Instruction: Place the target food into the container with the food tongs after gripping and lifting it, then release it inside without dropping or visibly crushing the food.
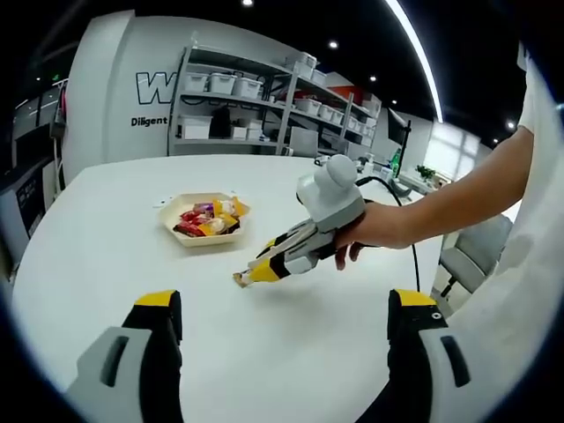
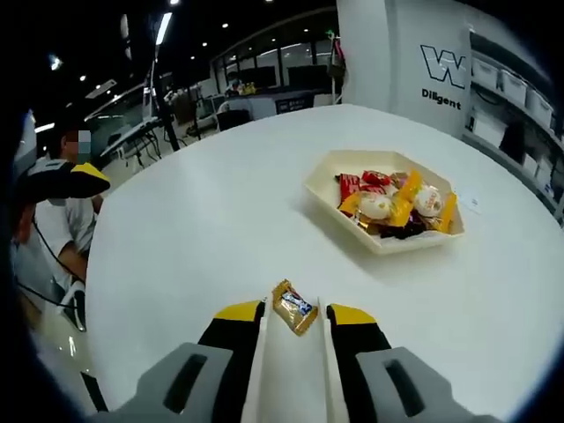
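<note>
Tongs were what our two handheld grippers stood in for, and we took them in turn. Our right gripper [image 2: 295,319] had its yellow-tipped jaws drawn close on either side of a small gold-wrapped candy [image 2: 293,307], which sat between the tips at the table surface; whether the jaws were actually pressing the wrapper or only flanking it, we could not tell. In the left gripper view the same right gripper [image 1: 249,277] reached low over the white round table [image 1: 106,264], held by our hand [image 1: 374,231], with the candy [image 1: 239,279] at its tips. Our left gripper [image 1: 286,315] had its jaws wide apart, holding nothing, hovering over bare tabletop.

Next in size came the cream-coloured hexagonal tray [image 2: 328,187], the container, sitting well apart from the candy, further across the table. It already held a heap of wrapped sweets [image 2: 392,204] in red, yellow and white.

We judged the candy to be very light, with a crinkly foil wrapper that would slide easily between smooth jaws. The filling was probably firm enough, but a hard squeeze could still crush it. We thought the best hold was across the middle of the body, not on the twisted wrapper ends, with gentle pressure only.
</note>
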`<state>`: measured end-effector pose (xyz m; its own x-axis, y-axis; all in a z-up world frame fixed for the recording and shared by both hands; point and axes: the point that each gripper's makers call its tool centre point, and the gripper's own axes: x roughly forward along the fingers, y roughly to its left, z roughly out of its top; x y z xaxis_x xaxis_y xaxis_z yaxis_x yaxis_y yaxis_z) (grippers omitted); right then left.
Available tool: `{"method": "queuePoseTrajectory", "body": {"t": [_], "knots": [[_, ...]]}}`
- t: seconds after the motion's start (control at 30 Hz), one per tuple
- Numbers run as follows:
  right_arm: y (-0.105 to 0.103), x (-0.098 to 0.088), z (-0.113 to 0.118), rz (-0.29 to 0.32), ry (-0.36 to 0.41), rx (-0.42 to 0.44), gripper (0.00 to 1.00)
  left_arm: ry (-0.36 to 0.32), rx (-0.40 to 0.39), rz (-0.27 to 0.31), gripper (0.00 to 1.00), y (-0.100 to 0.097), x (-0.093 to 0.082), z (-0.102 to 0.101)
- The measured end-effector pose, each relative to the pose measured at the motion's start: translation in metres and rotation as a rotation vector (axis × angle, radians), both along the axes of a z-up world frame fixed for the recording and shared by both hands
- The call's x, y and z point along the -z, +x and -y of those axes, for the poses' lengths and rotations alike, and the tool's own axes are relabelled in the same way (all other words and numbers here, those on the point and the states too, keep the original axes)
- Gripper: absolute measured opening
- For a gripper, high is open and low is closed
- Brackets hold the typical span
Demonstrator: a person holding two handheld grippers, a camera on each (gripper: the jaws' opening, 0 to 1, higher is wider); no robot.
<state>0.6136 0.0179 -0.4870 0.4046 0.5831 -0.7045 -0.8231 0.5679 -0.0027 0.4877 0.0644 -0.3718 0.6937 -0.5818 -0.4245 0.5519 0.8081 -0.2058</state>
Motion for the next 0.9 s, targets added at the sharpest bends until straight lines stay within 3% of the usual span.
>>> {"method": "queuePoseTrajectory", "body": {"t": [0.03, 0.07, 0.1, 0.17, 0.2, 0.27, 0.3, 0.57, 0.77, 0.9], "knots": [[-0.002, 0.001, 0.000, 0.036, -0.044, -0.047, 0.22, 0.000, -0.001, -0.001, 0.94, 0.000, 0.000, 0.000], [-0.005, 0.000, -0.003, 0.028, -0.036, -0.038, 0.21, 0.000, -0.001, 0.000, 0.94, 0.000, 0.000, 0.000], [-0.005, 0.000, -0.001, -0.018, -0.012, 0.023, 0.21, -0.001, -0.002, 0.001, 0.94, 0.001, 0.000, 0.000], [-0.003, -0.001, 0.000, -0.003, -0.011, 0.006, 0.21, -0.004, -0.005, 0.005, 0.94, 0.002, -0.001, 0.000], [-0.004, -0.003, -0.001, -0.043, 0.020, 0.053, 0.21, -0.006, -0.005, 0.007, 0.94, 0.002, -0.002, 0.000], [-0.002, -0.004, 0.000, -0.051, 0.030, 0.055, 0.21, -0.004, -0.004, 0.007, 0.93, 0.002, -0.002, 0.000], [-0.001, -0.005, 0.001, -0.092, 0.065, 0.104, 0.21, -0.001, -0.004, 0.008, 0.93, 0.001, -0.002, 0.000], [0.004, -0.008, 0.005, -0.127, 0.119, 0.139, 0.21, -0.001, -0.011, 0.008, 0.93, 0.001, -0.003, -0.004], [-0.003, -0.015, 0.003, -0.108, 0.142, 0.106, 0.23, -0.003, -0.005, 0.011, 0.93, 0.001, -0.004, -0.001], [-0.007, -0.013, 0.003, -0.099, 0.093, 0.058, 0.22, -0.005, -0.004, 0.014, 0.93, 0.000, -0.004, -0.001]]}}
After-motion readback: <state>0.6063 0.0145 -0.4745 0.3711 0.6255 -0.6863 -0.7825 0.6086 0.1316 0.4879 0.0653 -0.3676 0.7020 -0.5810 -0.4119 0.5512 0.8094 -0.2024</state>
